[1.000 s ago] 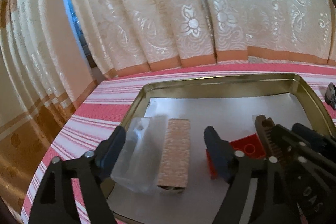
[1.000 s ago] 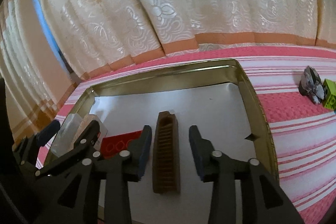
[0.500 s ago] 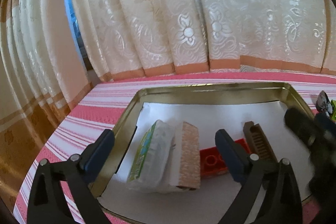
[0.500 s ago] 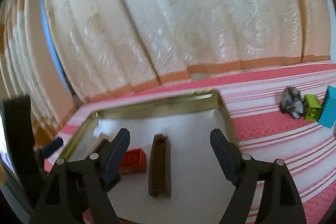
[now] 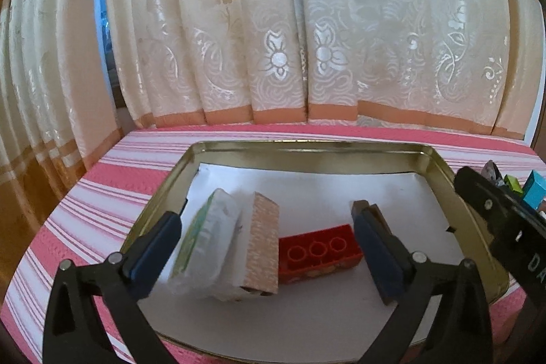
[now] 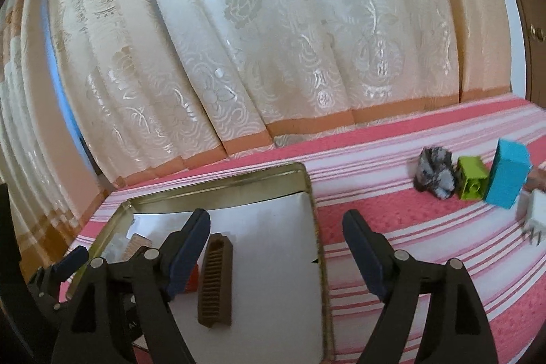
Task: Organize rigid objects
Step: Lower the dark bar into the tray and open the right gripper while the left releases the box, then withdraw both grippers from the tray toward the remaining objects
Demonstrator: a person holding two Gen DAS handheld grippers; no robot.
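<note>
A gold metal tray (image 5: 307, 147) lined with white paper holds a plastic-wrapped packet (image 5: 204, 244), a patterned tan box (image 5: 262, 244), a red brick (image 5: 317, 253) and a brown comb-like piece (image 6: 216, 278). My left gripper (image 5: 266, 258) is open and empty above the tray's near side. My right gripper (image 6: 276, 248) is open and empty over the tray's right rim (image 6: 315, 227). On the cloth to the right lie a grey lump (image 6: 435, 173), a green brick (image 6: 472, 178) and a blue block (image 6: 506, 178).
A pink and white striped cloth (image 6: 409, 227) covers the table. Cream patterned curtains (image 5: 290, 40) hang close behind it. A white toothed object (image 6: 534, 214) lies at the far right. The table's left edge (image 5: 51, 220) drops off near the tray.
Both grippers have opened wide and pulled back and up from the tray. The brown piece lies released on the paper. The right gripper has swung right, so the loose objects on the cloth show.
</note>
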